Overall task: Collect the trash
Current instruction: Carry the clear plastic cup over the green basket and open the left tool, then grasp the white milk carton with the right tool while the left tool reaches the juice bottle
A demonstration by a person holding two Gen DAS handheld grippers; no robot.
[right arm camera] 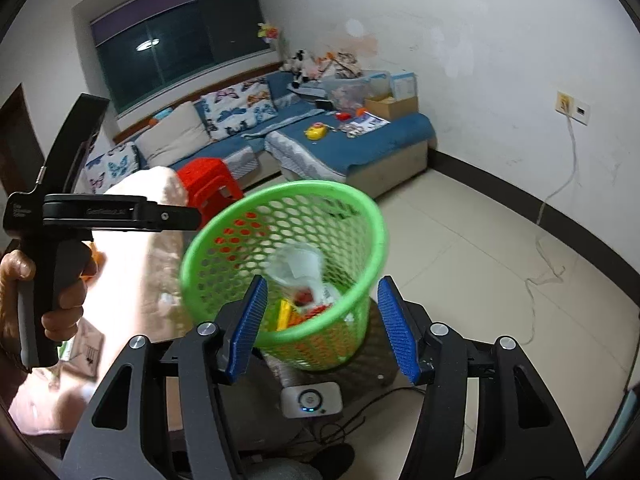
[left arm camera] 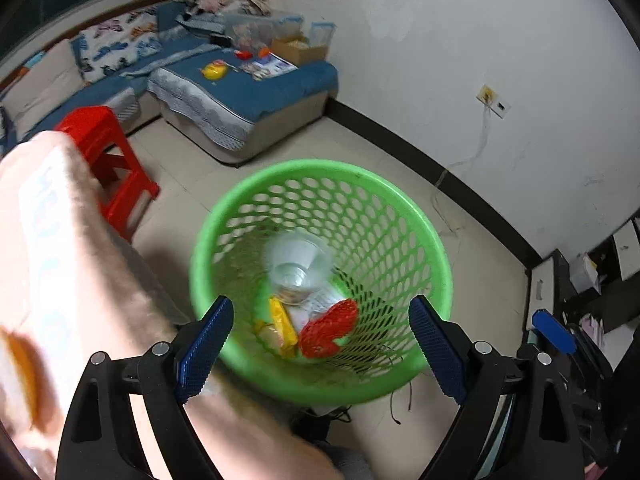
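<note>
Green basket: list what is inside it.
The green basket holds a clear plastic cup, a yellow wrapper, red netting and white paper. Anything beneath them is hidden.

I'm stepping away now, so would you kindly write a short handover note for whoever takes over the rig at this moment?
Left tool: open, holding nothing, aimed down into the green basket.
Right tool: open, holding nothing, just in front of the same basket.
Basket: on the floor beside the pink-covered surface. Inside are a clear plastic cup, a yellow wrapper and a red net.
Done: those pieces are in the basket.
Left: a small carton lies on the pink cover near the person's left hand; whether it is trash I cannot tell. Check there next.
</note>
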